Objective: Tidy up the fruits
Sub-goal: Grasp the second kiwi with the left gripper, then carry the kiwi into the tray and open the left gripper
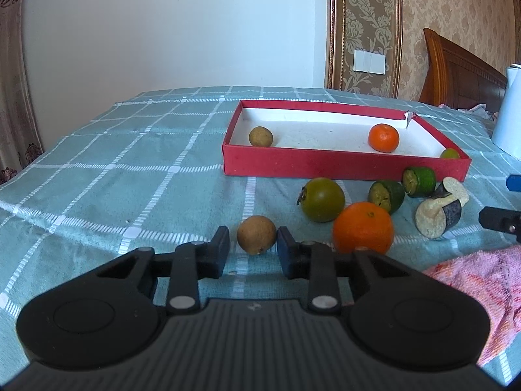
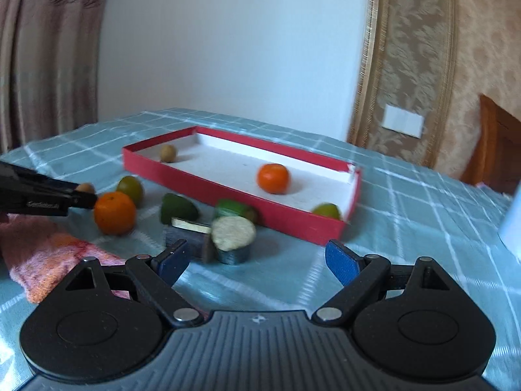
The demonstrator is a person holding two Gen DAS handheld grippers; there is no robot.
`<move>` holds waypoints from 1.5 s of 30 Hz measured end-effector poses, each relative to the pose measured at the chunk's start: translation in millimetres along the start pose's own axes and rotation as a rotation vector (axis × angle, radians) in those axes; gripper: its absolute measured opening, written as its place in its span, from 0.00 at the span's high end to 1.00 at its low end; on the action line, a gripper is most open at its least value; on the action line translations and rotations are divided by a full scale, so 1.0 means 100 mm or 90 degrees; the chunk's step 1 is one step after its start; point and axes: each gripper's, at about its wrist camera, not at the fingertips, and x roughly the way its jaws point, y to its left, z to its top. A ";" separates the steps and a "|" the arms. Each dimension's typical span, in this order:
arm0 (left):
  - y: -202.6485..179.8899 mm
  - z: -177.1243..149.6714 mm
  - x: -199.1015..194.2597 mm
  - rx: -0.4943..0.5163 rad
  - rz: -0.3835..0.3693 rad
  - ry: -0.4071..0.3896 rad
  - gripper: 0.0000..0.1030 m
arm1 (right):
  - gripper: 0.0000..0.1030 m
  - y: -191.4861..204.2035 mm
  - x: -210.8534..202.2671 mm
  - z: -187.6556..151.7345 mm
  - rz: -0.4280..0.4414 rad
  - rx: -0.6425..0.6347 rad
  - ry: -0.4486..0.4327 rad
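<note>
- The left gripper (image 1: 253,248) has its fingers closed on a small brown fruit (image 1: 256,234), which rests on the checked cloth (image 1: 97,179) near the camera. The pads seem to touch its two sides, but the grip is at the very tips.
- The right gripper (image 2: 257,259) has its fingers spread wide with nothing between them. It points toward a cut dark piece (image 2: 228,239) just in front.
- The red box (image 1: 342,166) stands farther back and already holds another brown fruit (image 1: 260,136), an orange (image 1: 383,137) and a green fruit (image 1: 450,153) in the right corner.
- Outside the box remain a big orange (image 1: 362,228), a green tomato (image 1: 322,199) and two green cut pieces (image 1: 386,196).
- Risk: the brown fruit is round and smooth, so it may slip out of the tips when lifted and roll over the cloth.
- Risk: the big orange lies just right of the left gripper, so a sideways move may push it.
- Risk: the right-wrist view is blurred, so the right gripper's aim on the cut piece may be poor.
</note>
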 end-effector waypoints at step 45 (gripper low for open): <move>-0.47 1.28 1.29 0.023 0.042 0.012 0.77 | 0.00 -0.42 0.30 -0.06 -0.080 0.148 0.125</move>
